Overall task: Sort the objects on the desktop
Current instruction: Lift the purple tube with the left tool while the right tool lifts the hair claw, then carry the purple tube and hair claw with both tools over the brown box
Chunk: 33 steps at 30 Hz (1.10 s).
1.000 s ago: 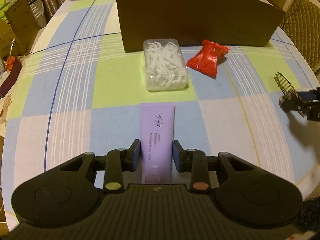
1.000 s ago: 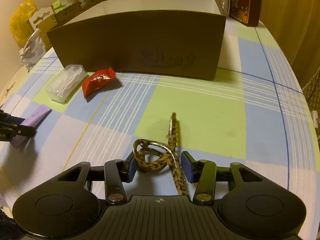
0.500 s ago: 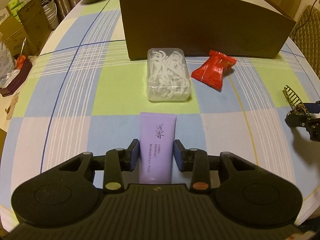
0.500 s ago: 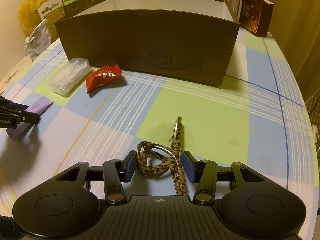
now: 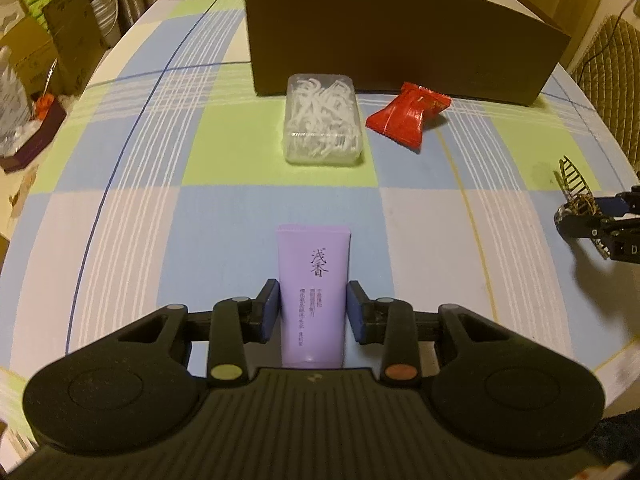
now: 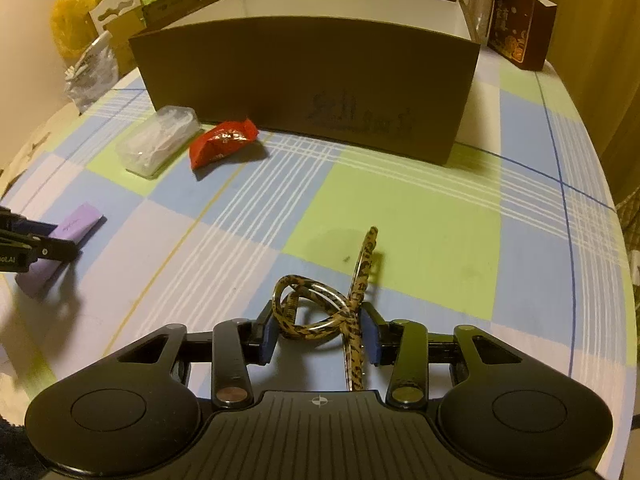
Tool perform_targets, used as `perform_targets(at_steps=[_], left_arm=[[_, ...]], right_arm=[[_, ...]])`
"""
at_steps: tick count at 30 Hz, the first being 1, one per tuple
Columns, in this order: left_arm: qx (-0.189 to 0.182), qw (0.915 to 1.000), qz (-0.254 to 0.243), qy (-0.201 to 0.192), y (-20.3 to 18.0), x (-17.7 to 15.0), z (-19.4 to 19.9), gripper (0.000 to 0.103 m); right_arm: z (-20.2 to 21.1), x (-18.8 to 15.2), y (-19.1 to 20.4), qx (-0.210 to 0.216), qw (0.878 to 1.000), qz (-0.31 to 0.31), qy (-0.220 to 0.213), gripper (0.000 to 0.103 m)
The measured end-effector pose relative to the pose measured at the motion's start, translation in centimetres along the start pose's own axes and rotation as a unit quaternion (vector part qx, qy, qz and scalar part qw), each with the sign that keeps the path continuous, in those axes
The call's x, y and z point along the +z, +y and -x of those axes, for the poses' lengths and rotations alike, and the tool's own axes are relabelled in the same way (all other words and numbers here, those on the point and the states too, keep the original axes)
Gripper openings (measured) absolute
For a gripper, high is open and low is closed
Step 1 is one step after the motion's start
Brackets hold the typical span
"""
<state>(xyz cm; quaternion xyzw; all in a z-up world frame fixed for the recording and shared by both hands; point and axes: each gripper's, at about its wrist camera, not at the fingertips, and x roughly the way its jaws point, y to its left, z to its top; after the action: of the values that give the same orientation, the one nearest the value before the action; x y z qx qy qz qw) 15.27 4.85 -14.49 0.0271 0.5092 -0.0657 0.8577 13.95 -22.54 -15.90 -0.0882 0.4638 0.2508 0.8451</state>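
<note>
My left gripper [image 5: 313, 304] is shut on a purple tube [image 5: 314, 280] and holds it just above the checked tablecloth; the pair also shows at the left edge of the right wrist view, left gripper [image 6: 40, 248]. My right gripper [image 6: 318, 328] has a leopard-print hair clip [image 6: 316, 308] between its pads, and its jaws are closing on it; both pads touch the clip. The right gripper [image 5: 592, 220] sits at the right edge of the left wrist view. A tall brown cardboard box [image 6: 304, 80] stands open-topped at the back.
A clear case of floss picks [image 5: 322, 120] and a red snack packet [image 5: 408, 118] lie in front of the box [image 5: 400, 40]. A dark red carton [image 6: 520, 20] stands back right. Boxes and plastic bags crowd the room beyond the table's left edge; a wicker chair [image 5: 612, 72] stands on the right.
The right jaws have narrowed onto the hair clip. The left gripper has shifted slightly with the purple tube still between its pads, and more of the brown box shows in both views.
</note>
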Motion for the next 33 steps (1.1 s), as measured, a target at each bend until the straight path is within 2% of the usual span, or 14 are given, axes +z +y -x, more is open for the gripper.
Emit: perform_targets(at_steps=[5, 10, 25, 33], left_arm=[[-0.001, 0.9999, 0.013, -0.011, 0.4, -0.2, 1.7, 0.03], [-0.002, 0.999, 0.014, -0.044, 0.4, 1.0, 3.5, 0.03], [-0.025, 0.9956, -0.008, -0.09, -0.8, 4.5, 5.0, 0.03], [-0.044, 0.9913, -0.022, -0.122, -1.7, 6.9, 6.5, 0.03]], right_arm=[[1.0, 0.7, -0.1, 0.007, 1.0, -0.004, -0.016, 0.039], [1.7, 1.6, 0.0, 0.013, 0.999, -0.003, -0.032, 0.039], [2.5, 2.8, -0.4, 0.012, 0.999, -0.015, -0.05, 0.039], [3.5, 4.4, -0.9, 0.017, 0.997, -0.024, -0.071, 0.039]])
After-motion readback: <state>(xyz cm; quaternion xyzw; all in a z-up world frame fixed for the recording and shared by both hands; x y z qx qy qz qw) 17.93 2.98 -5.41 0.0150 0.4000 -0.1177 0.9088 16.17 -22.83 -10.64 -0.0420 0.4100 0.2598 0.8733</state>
